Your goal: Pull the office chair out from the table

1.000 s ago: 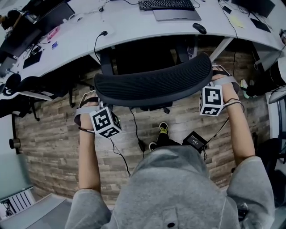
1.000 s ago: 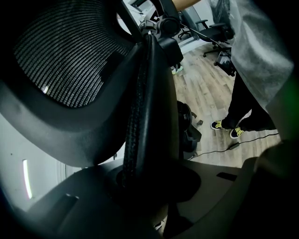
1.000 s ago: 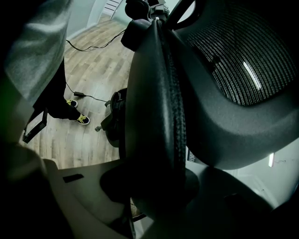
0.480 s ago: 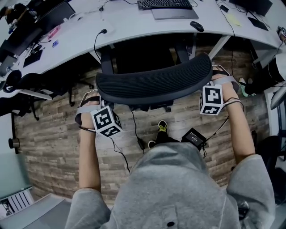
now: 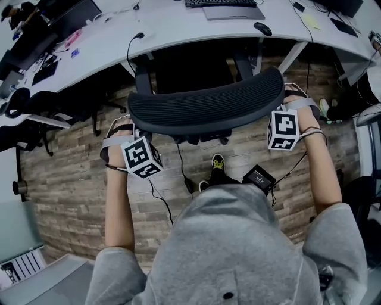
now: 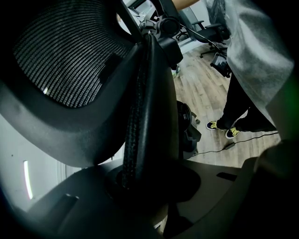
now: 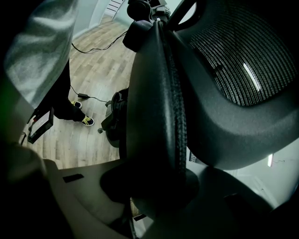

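The office chair (image 5: 205, 107) has rolled slightly nearer me, though it still sits close against the far table (image 5: 178, 27). My left gripper (image 6: 145, 179) and right gripper (image 7: 156, 184) each pinch one side edge of its back (thin rims). Uneven pulling could swivel it and slip a grip.

White curved surface (image 5: 178, 30) runs across the top ahead of me. On it: keyboard (image 5: 220, 2) at the far edge, black mouse (image 5: 262, 28) to its right, yellow note (image 5: 310, 22) further right, black cable plug (image 5: 138, 36) toward the left, cord dropping over the near edge. Left end holds dark gear, can't tell what. Below is wood-plank floor (image 5: 65, 179): office chair (image 5: 205, 107) stands on it, front tucked under the surface; thin cable (image 5: 159, 202) lies beside my shoe (image 5: 218, 161).
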`<state>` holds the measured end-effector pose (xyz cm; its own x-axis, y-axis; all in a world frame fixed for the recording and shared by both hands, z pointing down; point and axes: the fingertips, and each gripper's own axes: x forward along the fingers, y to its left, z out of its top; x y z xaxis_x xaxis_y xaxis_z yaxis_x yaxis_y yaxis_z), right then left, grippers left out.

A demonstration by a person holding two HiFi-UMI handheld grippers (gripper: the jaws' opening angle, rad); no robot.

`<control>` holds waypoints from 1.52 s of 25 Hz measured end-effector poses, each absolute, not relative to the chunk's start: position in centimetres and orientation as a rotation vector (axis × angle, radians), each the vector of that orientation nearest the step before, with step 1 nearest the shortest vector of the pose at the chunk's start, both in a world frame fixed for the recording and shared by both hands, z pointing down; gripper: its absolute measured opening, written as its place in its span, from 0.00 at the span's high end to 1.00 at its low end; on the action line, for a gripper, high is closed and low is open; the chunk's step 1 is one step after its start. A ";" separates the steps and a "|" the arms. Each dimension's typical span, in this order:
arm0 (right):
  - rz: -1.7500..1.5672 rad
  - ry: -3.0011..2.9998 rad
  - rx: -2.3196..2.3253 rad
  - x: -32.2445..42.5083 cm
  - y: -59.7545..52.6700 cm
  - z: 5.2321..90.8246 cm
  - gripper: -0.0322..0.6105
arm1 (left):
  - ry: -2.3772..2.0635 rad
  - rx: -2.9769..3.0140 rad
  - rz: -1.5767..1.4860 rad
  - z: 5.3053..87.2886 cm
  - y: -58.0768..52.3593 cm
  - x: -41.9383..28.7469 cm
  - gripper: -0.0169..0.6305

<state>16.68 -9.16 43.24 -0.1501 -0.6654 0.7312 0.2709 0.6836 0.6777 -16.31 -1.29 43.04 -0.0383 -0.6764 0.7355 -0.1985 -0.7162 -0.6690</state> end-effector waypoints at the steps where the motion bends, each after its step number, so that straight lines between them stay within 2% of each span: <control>1: -0.846 -1.513 0.343 16.6 -9.0 43.2 0.79 | 0.923 -1.881 -1.803 43.0 -1.2 -16.4 0.84; 38: -0.864 -1.520 0.332 16.9 -1.7 43.0 0.80 | 0.899 -1.893 -1.832 42.9 6.8 -15.7 0.85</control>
<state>16.89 -1.74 43.04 -0.1652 -0.6675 0.7261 0.2823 0.6734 0.6833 -15.73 6.80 42.94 -0.0406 -0.6562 0.7535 -0.1945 -0.7345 -0.6502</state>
